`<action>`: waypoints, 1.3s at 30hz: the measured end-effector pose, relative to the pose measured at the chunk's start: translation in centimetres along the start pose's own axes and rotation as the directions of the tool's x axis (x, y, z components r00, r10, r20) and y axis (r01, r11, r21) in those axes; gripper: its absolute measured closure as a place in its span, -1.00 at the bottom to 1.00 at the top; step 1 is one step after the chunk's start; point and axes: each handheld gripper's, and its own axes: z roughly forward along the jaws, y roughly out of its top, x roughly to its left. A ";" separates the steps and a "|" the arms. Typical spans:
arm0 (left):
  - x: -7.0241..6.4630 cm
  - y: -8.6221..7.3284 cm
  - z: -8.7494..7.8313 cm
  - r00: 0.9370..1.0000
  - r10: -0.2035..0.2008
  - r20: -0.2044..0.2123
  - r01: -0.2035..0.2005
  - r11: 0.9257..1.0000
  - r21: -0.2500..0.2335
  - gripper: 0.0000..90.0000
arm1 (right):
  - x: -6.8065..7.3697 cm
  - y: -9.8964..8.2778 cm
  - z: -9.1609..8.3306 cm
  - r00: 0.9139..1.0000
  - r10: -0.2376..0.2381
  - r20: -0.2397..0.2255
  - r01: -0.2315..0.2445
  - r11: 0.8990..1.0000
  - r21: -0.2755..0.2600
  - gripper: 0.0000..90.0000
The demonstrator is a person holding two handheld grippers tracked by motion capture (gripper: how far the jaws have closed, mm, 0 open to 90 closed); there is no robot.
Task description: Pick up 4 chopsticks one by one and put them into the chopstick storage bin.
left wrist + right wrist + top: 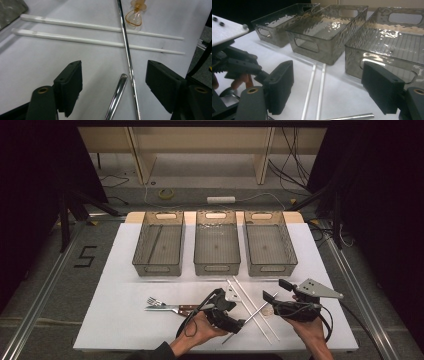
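sorting looks barely begun: three clear bins [215, 251] near-empty, left one maybe holding thin rod, hard to tell. left gripper [113, 82] low over table, jaws apart, straddling two metal rods [127, 50], pads not pressing. right gripper [281, 292] hovers released, nothing between jaws. left on table: white chopsticks [82, 40], fork [159, 304], small amber piece [135, 17].
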 end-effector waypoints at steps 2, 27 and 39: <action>-0.3 0.3 0.3 1.000 0.012 0.002 -0.012 1.000 0.001 -0.26 | 0.0 0.0 0.0 1.000 0.000 0.000 0.000 1.000 0.000 -0.40; -1.4 1.0 3.2 0.997 0.077 0.008 -0.077 0.995 0.057 0.41 | -0.4 0.0 -0.3 1.000 0.010 0.014 -0.010 1.000 -0.012 -0.40; -1.5 0.9 3.7 0.996 0.088 0.001 -0.088 0.993 0.079 0.59 | -0.4 0.0 -0.3 1.000 0.008 0.015 -0.008 1.000 -0.008 -0.40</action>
